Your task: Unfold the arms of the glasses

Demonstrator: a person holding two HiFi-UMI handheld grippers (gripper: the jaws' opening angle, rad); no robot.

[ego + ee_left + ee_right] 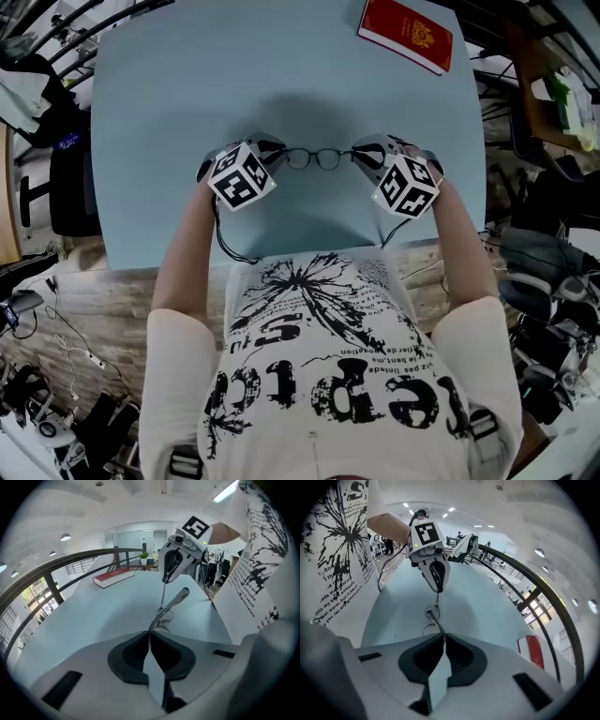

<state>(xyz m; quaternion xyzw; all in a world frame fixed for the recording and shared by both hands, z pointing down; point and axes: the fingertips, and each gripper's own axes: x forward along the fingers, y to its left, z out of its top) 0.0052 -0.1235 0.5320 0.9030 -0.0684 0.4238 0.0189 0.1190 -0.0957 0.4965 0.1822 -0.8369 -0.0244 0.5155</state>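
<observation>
My left gripper [270,150] was pinched shut on one arm of the glasses [314,158]. My right gripper [362,155] was pinched shut on the other arm. The glasses sat between them, around the middle of the tabletop [187,94].

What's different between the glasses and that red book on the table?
The glasses are a thin dark wire frame; the red book is a thick solid block. The glasses are pinched at each end by the left gripper and right gripper; the red book lies untouched at the table's far corner. Both are over the same pale blue table.
</observation>
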